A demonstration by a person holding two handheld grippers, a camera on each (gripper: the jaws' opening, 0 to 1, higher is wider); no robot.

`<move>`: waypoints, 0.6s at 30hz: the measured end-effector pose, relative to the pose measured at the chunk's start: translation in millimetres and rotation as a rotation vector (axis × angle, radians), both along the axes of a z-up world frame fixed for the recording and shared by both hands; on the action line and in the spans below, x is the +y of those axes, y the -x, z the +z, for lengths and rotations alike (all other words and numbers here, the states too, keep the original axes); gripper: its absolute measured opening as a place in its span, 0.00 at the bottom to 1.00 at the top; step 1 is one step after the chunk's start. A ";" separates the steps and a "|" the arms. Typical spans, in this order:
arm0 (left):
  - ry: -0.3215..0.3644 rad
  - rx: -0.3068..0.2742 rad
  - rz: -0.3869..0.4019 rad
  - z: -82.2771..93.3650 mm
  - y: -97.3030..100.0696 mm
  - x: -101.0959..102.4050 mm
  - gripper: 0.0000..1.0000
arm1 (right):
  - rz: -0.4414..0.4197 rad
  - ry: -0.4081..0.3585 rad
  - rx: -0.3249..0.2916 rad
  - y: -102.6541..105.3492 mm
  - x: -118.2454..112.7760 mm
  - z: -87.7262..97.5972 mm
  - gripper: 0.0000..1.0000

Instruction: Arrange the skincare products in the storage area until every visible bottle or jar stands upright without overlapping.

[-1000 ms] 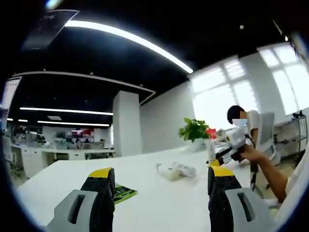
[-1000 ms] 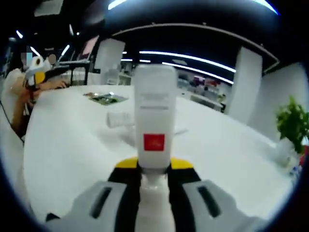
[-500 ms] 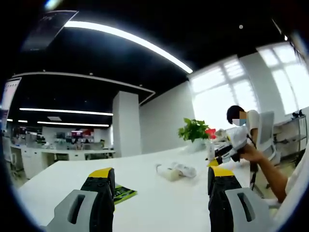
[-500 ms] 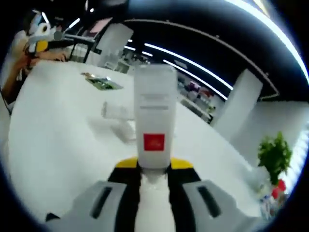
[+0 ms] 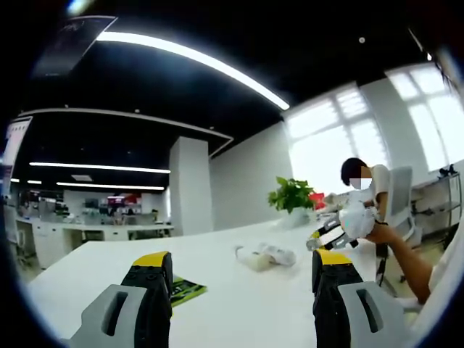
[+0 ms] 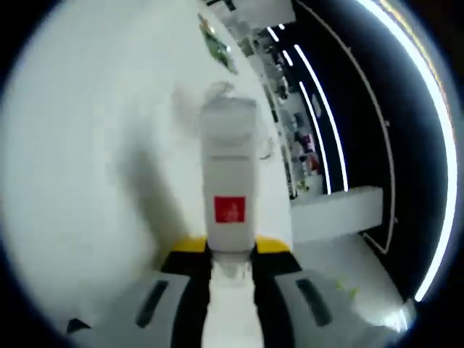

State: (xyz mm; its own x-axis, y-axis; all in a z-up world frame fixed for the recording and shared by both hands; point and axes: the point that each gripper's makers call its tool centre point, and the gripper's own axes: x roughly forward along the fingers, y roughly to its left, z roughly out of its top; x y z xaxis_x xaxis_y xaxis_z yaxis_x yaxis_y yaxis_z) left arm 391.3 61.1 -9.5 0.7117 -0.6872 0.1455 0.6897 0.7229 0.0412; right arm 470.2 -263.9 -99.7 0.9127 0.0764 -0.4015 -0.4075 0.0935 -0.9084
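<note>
Nothing much has moved around the left gripper (image 5: 235, 304); its jaws sit wide apart with nothing between them, low over the white table (image 5: 246, 301). At 12 o'clock from it, two small bottles (image 5: 264, 255) lie on their sides, close together. At 3 o'clock the right gripper (image 5: 328, 233) has tipped over in the person's hand (image 5: 380, 233).

Now the right gripper view has rolled (the table (image 6: 87, 145) fills its left side). The right gripper (image 6: 232, 254) squeezes a white tube (image 6: 230, 181) with a red square, its long way pointing straight out at 12 o'clock. The lying bottles (image 6: 217, 94) sit past the tube's tip, so I think the left gripper is nearer them.
</note>
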 end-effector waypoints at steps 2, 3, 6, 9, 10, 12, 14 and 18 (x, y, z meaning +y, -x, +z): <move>0.006 0.000 -0.002 0.8 0.1 0.4 0.81 | -0.006 -0.016 -0.003 -0.3 -0.2 1.8 0.20; 0.009 0.001 -0.003 0.9 0.2 0.5 0.81 | -0.005 -0.012 -0.002 -0.7 -1.1 1.3 0.20; -0.001 -0.002 -0.001 0.1 1.0 0.0 0.81 | -0.003 0.006 -0.001 -0.4 -2.6 1.0 0.20; 0.002 -0.002 -0.003 0.1 1.3 -0.4 0.81 | 0.011 0.032 -0.002 -1.0 -3.2 0.8 0.21; 0.002 -0.001 -0.003 0.0 1.2 -0.3 0.81 | 0.021 0.040 -0.001 -1.3 -3.2 0.8 0.21; -0.001 -0.003 0.000 -0.2 1.0 0.1 0.81 | 0.003 0.000 0.000 -2.2 -4.1 1.9 0.21; 0.000 -0.003 0.000 -0.2 1.2 0.2 0.81 | 0.006 -0.001 0.002 -2.9 -4.8 1.9 0.21; 0.000 -0.003 0.006 -0.2 0.3 1.7 0.81 | -0.003 0.020 0.007 -0.8 -8.5 2.1 0.21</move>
State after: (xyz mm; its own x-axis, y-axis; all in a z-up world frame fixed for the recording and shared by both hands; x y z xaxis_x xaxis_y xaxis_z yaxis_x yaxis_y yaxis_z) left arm 391.1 62.9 -9.7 0.7151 -0.6833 0.1476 0.6855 0.7268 0.0435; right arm 471.1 -272.4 -97.6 0.9099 0.0657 -0.4097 -0.4139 0.0762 -0.9071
